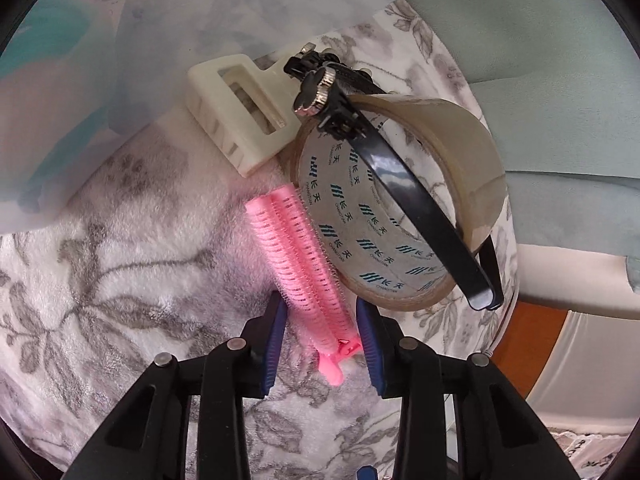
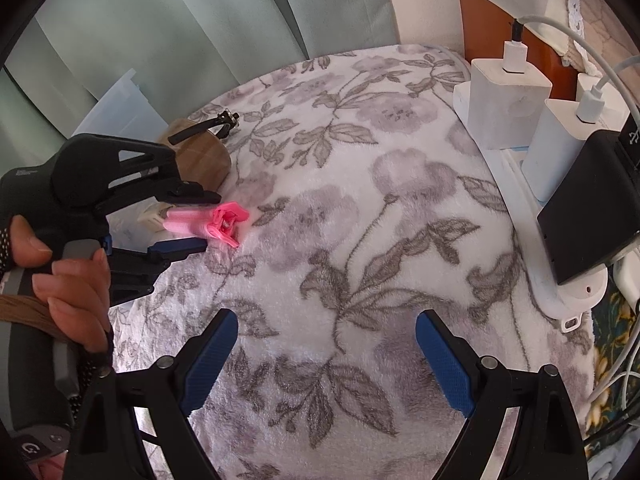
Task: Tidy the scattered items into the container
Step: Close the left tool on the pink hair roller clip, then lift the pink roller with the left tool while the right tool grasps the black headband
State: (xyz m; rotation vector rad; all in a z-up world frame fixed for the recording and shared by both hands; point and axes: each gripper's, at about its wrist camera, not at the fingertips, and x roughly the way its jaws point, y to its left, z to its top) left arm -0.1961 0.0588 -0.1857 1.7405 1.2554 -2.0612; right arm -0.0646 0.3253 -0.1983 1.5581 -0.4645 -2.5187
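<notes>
While the right gripper [image 2: 326, 360] was held wide and unladen above the floral blanket [image 2: 360, 200], the pink hair roller clip [image 1: 304, 256], lying beside the tape roll [image 1: 384, 208], was bracketed but seemingly not yet pinched by the left gripper [image 1: 322, 344]; closure, then carriage to the translucent container [image 2: 116, 108], was judged next.

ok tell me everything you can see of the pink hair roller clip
The pink hair roller clip is a long plastic clip with two bristly, ridged roller halves and a glossy hinge end with a metal spring. It lies on the floral fleece blanket, hinge end between the left tongs, which flank it without visibly clamping. Its far tip nears the tape roll.
</notes>
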